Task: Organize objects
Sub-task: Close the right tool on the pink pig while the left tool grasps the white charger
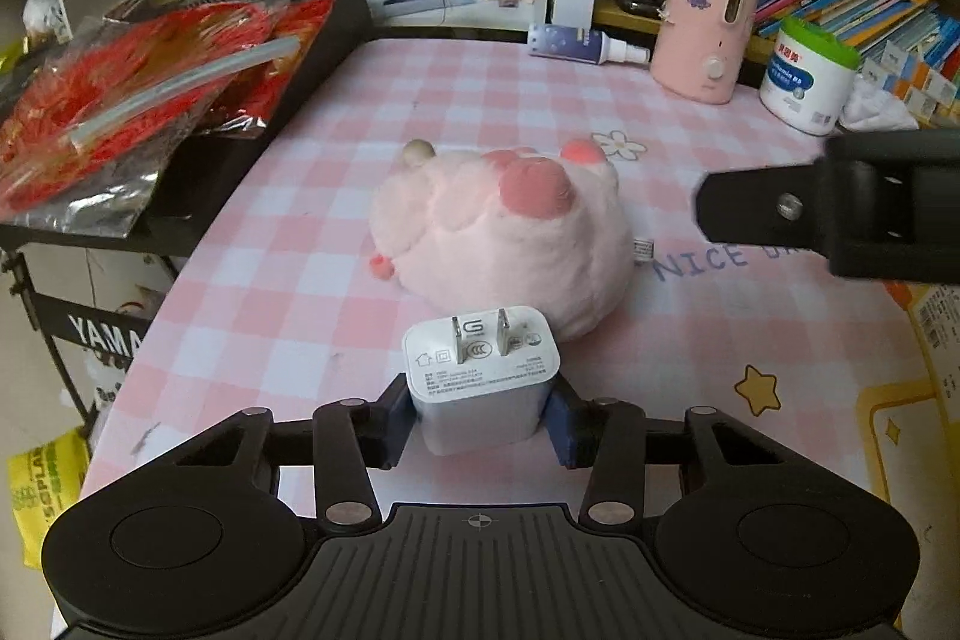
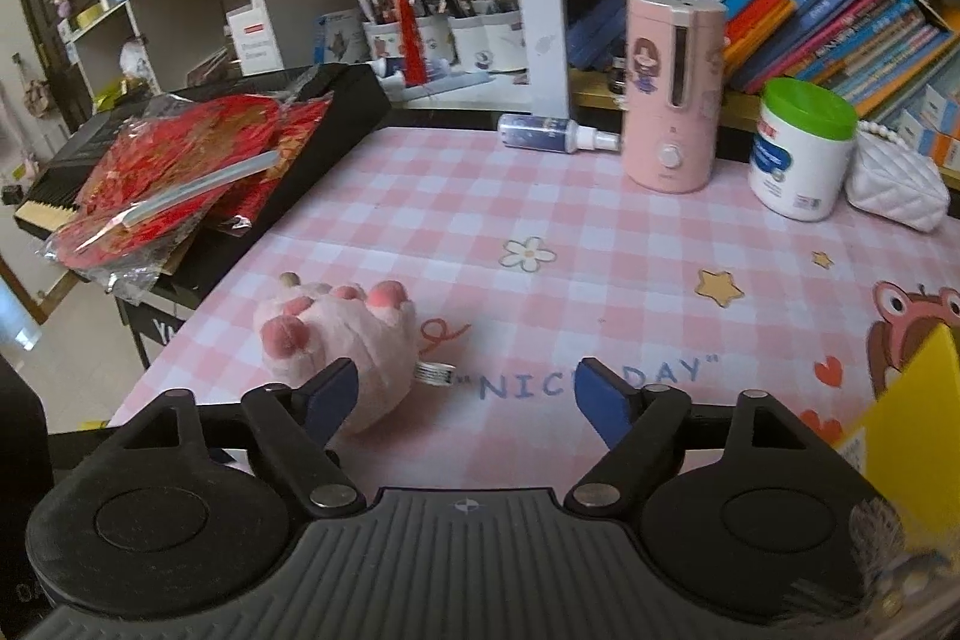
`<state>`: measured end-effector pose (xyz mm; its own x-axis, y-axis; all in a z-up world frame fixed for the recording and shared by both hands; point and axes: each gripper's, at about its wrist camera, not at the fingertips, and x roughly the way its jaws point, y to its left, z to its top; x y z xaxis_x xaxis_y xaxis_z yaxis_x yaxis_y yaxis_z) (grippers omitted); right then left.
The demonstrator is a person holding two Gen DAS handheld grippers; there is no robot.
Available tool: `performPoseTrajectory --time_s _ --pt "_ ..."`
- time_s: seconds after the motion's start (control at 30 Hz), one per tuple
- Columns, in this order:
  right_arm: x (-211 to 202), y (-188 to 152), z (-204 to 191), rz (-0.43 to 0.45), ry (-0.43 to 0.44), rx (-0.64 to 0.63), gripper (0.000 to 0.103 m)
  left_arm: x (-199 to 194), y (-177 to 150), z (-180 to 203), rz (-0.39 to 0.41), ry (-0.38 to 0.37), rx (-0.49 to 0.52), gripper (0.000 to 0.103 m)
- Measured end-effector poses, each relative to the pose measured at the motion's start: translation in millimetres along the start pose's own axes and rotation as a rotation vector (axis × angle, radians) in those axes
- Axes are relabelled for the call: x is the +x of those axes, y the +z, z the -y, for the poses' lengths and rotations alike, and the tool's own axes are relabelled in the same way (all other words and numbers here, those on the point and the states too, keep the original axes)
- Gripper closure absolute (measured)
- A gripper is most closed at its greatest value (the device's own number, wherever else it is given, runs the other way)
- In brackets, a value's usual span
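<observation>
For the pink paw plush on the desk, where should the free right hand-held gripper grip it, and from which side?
Probably across the narrower wrist end of the paw plush, from the near edge. The right hand-held gripper is open, and the toe end is wider and bulging.

The charger point(image 1: 480, 376) sits between the left tongs point(image 1: 480, 421), the plush paw point(image 1: 504, 232) just behind it

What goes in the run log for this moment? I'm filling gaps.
left gripper: shut on white charger | right gripper: open, empty | pink paw plush: on checked table
</observation>
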<state>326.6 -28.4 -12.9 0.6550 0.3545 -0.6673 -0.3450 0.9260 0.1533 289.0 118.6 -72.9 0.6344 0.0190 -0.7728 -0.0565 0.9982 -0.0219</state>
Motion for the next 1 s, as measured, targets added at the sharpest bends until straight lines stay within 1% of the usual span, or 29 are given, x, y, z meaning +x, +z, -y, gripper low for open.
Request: performPoseTrajectory --time_s 0.13,0.2,0.33,0.43,0.57,0.6,0.7,0.8,0.83,1.0 --pt "9.0 5.4 -9.0 0.009 0.038 -0.022 0.009 -13.3 -5.1 -14.4 -0.005 0.009 -0.038 0.06" --pt "16.3 9.0 -17.2 0.007 0.066 -0.056 0.003 -22.2 -8.2 -23.0 -0.009 0.021 -0.061 0.06" --pt "36.7 13.9 -37.3 -0.008 0.119 -0.131 0.0 -39.1 -15.1 -38.2 -0.016 0.052 -0.096 0.06" --pt "57.1 16.7 -51.2 -0.041 0.145 -0.173 0.0 -48.2 -19.2 -48.0 -0.024 0.072 -0.124 0.06" --pt "82.7 16.8 -64.7 -0.069 0.132 -0.225 0.0 -56.7 -22.2 -53.3 -0.024 0.088 -0.137 0.06" --pt "88.8 16.0 -66.5 -0.077 0.129 -0.237 0.002 -58.3 -21.4 -53.2 -0.022 0.09 -0.136 0.06" --pt "102.7 13.4 -68.5 -0.103 0.117 -0.264 0.02 -64.5 -20.5 -53.5 -0.01 0.09 -0.131 0.06" --pt "100.5 13.4 -64.2 -0.098 0.13 -0.231 0.03 -71.4 -20.7 -54.4 0.006 0.085 -0.136 0.06" --pt "98.0 14.1 -63.3 -0.097 0.129 -0.221 0.032 -73.1 -20.2 -54.4 0.01 0.082 -0.14 0.06" --pt "73.0 14.8 -54.0 -0.065 0.113 -0.155 0.033 -82.5 -17.7 -51.3 0.04 0.048 -0.133 0.06"
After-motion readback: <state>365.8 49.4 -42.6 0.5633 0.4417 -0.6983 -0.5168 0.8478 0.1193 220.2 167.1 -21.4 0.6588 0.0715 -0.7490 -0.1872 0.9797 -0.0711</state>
